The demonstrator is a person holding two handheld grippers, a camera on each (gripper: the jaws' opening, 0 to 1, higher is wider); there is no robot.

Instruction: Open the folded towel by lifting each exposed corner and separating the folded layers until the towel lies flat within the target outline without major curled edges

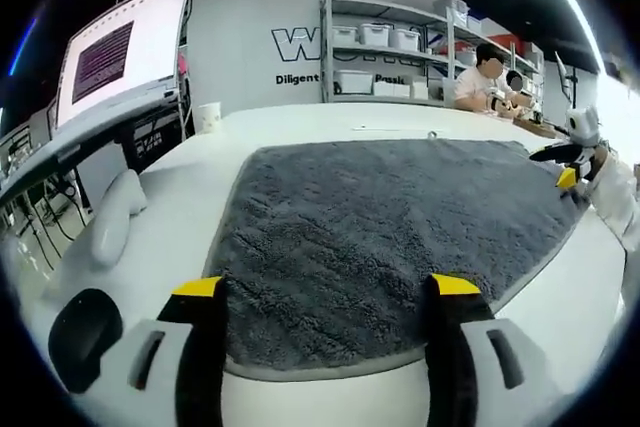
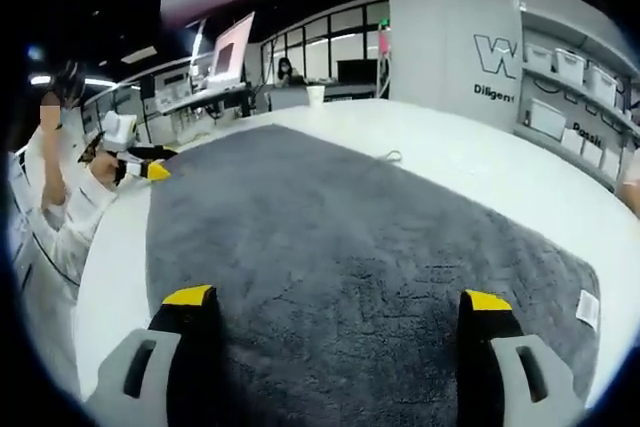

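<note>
Two grippers stand at opposite edges of the towel (image 1: pixel 390 247), which lies spread and grey over the white bench (image 1: pixel 300 127), apparently opened out. The left gripper (image 1: pixel 327 287) has its jaws spread wide over the near edge, pinching nothing; the right gripper (image 2: pixel 338 299) likewise has its jaws spread above the pile, empty. In the left gripper view the right gripper appears at the far right corner; in the right gripper view the left gripper sits at the left edge. No target outline is discernible, so placement cannot be confirmed. Risks, as judged: the near edge hangs close to the bench rim and a careless tug could drag it off; a shallow pinch could rumple the pile or curl an edge; the label (image 2: pixel 587 308) corner could fold under.
</note>
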